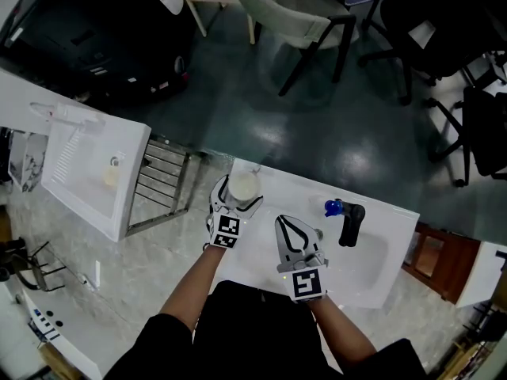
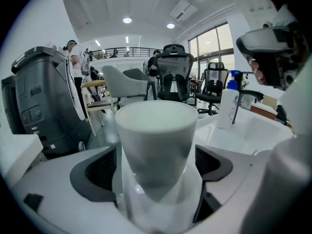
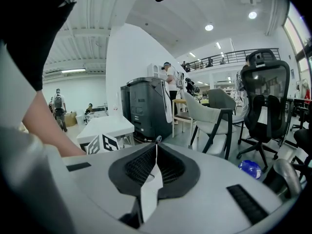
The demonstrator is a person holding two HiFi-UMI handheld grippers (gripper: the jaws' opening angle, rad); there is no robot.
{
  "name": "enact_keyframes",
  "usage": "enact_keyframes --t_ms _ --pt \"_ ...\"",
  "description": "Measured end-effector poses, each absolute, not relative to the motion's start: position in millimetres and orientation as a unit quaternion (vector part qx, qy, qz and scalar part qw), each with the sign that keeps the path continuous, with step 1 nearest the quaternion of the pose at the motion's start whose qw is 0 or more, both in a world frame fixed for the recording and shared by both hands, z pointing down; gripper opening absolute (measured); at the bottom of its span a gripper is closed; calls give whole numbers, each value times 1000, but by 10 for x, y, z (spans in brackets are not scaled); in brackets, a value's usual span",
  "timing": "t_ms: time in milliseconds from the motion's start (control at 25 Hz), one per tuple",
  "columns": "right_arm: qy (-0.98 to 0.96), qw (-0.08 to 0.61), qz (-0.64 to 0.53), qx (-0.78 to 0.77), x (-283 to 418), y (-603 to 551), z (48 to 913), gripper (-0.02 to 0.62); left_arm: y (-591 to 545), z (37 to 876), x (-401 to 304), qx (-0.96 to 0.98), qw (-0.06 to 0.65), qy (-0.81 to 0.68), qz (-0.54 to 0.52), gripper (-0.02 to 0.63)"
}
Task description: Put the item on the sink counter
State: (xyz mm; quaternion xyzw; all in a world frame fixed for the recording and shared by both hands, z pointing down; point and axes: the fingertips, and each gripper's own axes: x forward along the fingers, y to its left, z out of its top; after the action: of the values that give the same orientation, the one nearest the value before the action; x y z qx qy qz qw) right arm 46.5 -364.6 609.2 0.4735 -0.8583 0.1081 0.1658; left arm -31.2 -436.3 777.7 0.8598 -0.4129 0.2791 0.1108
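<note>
A white tapered cup (image 1: 242, 186) stands upright on the white sink counter (image 1: 261, 248), near its far left corner. My left gripper (image 1: 238, 194) has its jaws round the cup, one on each side. In the left gripper view the cup (image 2: 156, 145) fills the gap, the dark pads (image 2: 100, 172) stand just off its narrowing wall, and its foot rests on the counter. My right gripper (image 1: 292, 228) hovers over the counter beside the basin, shut and empty. In the right gripper view its jaws (image 3: 156, 152) meet.
A black faucet (image 1: 350, 222) and a blue-capped bottle (image 1: 333, 207) stand at the basin's far edge. Left of the counter are a metal rack (image 1: 162, 182) and a second white sink unit (image 1: 91, 169). Chairs (image 1: 297, 14) and a dark machine (image 1: 79, 30) stand beyond.
</note>
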Motion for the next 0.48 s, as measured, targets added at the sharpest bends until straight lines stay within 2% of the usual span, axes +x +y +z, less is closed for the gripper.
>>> enact_keyframes --t_ms 160,480 --pt "-859 159 103 476 473 -3578 6056 32 -4162 7721 -426 856 116 -419 278 491" --pt "-840 140 141 505 492 -3243 5784 32 -3581 7288 -763 832 181 -468 236 488"
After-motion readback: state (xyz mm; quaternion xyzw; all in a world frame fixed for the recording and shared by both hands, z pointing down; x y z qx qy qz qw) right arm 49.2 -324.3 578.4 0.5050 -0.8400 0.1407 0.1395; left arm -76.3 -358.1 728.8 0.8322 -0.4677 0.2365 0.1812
